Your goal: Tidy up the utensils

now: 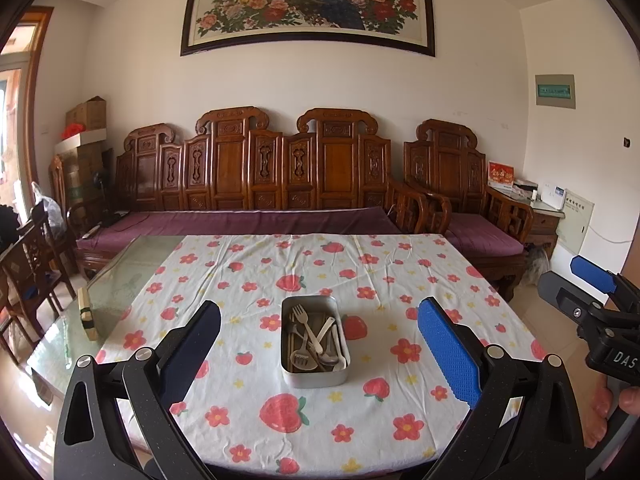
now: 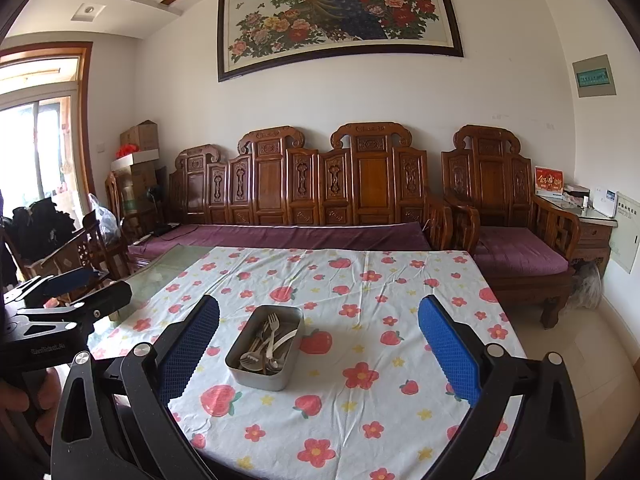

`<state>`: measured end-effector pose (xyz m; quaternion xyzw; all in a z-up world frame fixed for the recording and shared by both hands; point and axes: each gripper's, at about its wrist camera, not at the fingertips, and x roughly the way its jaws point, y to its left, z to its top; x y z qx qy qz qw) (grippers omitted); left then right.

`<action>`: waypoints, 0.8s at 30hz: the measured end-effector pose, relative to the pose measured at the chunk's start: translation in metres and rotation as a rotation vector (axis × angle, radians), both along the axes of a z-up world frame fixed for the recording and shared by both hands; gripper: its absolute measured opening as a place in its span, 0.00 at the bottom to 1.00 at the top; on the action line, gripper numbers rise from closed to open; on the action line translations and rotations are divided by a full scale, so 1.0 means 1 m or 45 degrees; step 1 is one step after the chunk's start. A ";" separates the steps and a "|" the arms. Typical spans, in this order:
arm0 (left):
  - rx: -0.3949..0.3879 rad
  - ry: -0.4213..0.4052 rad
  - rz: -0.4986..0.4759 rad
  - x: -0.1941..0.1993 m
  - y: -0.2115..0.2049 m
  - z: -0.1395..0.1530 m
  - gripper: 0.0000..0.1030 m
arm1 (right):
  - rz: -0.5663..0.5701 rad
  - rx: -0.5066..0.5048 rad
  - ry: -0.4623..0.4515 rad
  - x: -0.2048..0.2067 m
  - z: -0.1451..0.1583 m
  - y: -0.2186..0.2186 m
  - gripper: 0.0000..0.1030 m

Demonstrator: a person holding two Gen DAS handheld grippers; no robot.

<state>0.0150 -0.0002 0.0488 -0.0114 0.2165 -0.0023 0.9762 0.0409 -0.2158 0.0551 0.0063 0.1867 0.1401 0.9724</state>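
A grey metal box [image 1: 315,376] stands on the flowered tablecloth [image 1: 360,264] near the table's front. It holds several utensils [image 1: 314,340]: forks, spoons and pale flat pieces, lying crossed. My left gripper [image 1: 320,344] is open and empty, held above the table with the box between its blue pads. My right gripper [image 2: 320,344] is open and empty too, with the box [image 2: 260,376] and its utensils [image 2: 266,344] slightly left of centre. Each gripper shows at the edge of the other's view.
The cloth covers most of a glass-topped table [image 1: 120,280]; a small wooden block [image 1: 87,316] lies on the bare glass at the left. A carved wooden sofa [image 1: 256,184] stands behind the table, chairs [image 1: 28,272] to the left.
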 end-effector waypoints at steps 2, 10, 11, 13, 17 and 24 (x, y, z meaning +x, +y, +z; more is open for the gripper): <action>0.000 0.000 -0.001 -0.001 -0.001 0.000 0.93 | -0.001 0.002 0.002 -0.002 -0.001 0.000 0.97; -0.004 0.000 -0.001 -0.002 0.000 0.000 0.93 | -0.001 0.000 0.002 -0.001 -0.001 0.000 0.97; -0.005 0.001 -0.002 -0.001 -0.001 0.000 0.93 | 0.000 -0.001 0.001 -0.001 -0.001 0.000 0.97; -0.004 -0.002 -0.002 -0.002 -0.002 0.001 0.93 | -0.001 0.000 0.002 -0.001 -0.001 0.000 0.97; -0.003 -0.004 -0.004 -0.002 -0.002 0.002 0.93 | -0.004 0.005 -0.005 -0.003 -0.003 0.000 0.97; 0.000 -0.006 -0.006 -0.002 -0.004 0.003 0.93 | -0.003 0.005 -0.005 -0.004 -0.003 0.000 0.97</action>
